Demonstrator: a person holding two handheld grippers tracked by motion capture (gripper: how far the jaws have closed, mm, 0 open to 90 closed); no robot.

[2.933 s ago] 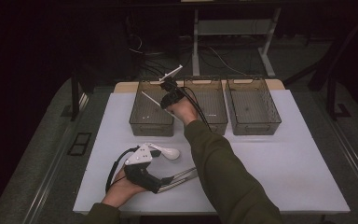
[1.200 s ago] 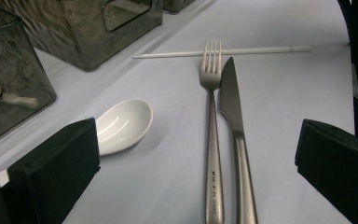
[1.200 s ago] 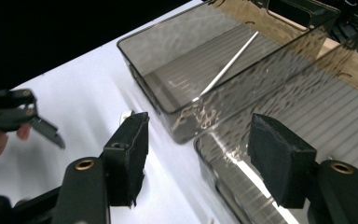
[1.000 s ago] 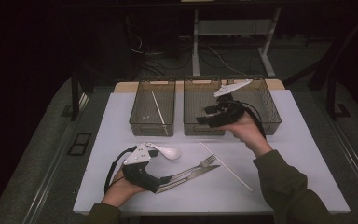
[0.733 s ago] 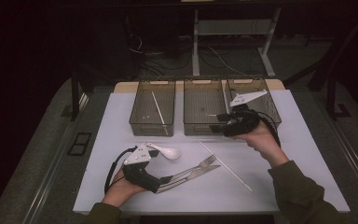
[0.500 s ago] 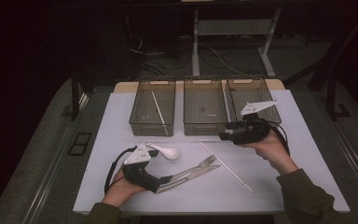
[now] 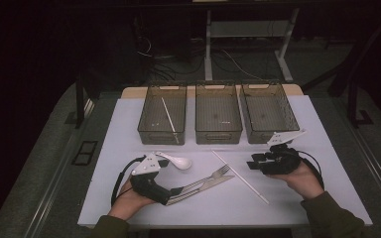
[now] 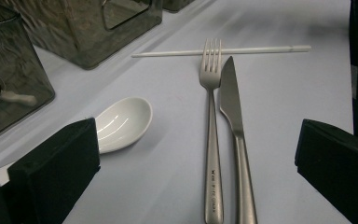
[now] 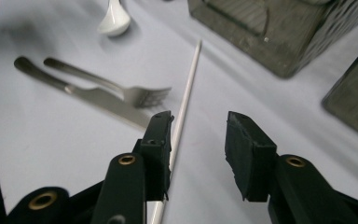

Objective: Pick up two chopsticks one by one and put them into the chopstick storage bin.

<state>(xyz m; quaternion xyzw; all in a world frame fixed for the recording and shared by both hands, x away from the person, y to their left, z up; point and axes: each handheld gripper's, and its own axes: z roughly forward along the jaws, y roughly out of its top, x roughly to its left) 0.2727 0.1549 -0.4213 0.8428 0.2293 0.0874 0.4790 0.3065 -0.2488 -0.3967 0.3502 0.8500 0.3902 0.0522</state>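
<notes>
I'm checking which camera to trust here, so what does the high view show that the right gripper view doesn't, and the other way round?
High view alone: all three bins in a row, a white stick inside the left bin, both hands, and the left claw beside the cutlery. Right gripper view alone: a close look at the right claw, its jaws apart with nothing between them, the left jaw just in front of the stick on the table. Both share: that stick, the fork, the knife, the white spoon and the white table.
</notes>
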